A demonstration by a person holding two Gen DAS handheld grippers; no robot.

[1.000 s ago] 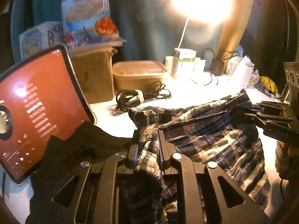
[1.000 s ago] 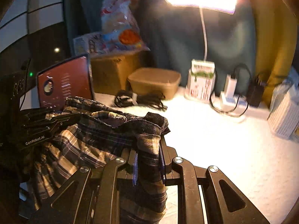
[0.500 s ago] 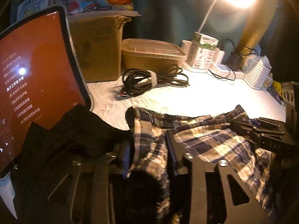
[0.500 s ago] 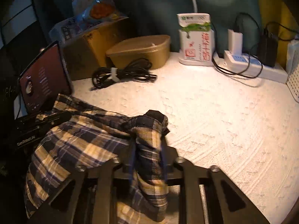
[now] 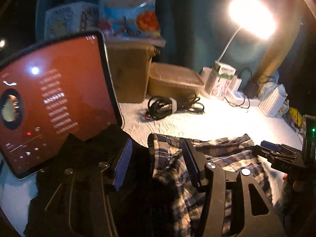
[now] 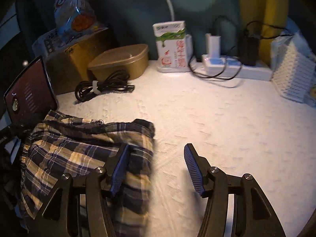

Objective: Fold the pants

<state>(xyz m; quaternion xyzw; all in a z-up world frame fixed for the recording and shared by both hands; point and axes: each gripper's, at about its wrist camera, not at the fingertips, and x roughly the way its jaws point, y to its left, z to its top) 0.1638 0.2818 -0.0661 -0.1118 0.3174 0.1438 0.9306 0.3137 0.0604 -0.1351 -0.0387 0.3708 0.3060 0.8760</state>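
Both hand-held grippers (left (image 5: 156, 164), right (image 6: 156, 165)) gape empty over plaid pants (image 6: 79, 148), near edge cropped.

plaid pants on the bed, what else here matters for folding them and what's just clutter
Job:
plaid pants
left gripper, open
right gripper, open

Lying about:
tablet
coiled cable
milk carton
brown lidded container
power strip
cardboard box
snack bag

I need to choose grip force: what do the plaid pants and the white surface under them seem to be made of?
The navy-and-cream plaid pants look like thin woven cotton or flannel, matte: they crumple softly, with a gathered waistband. The white textured table cover looks like quilted or embossed fabric, matte, with a raised pattern; it could be vinyl.
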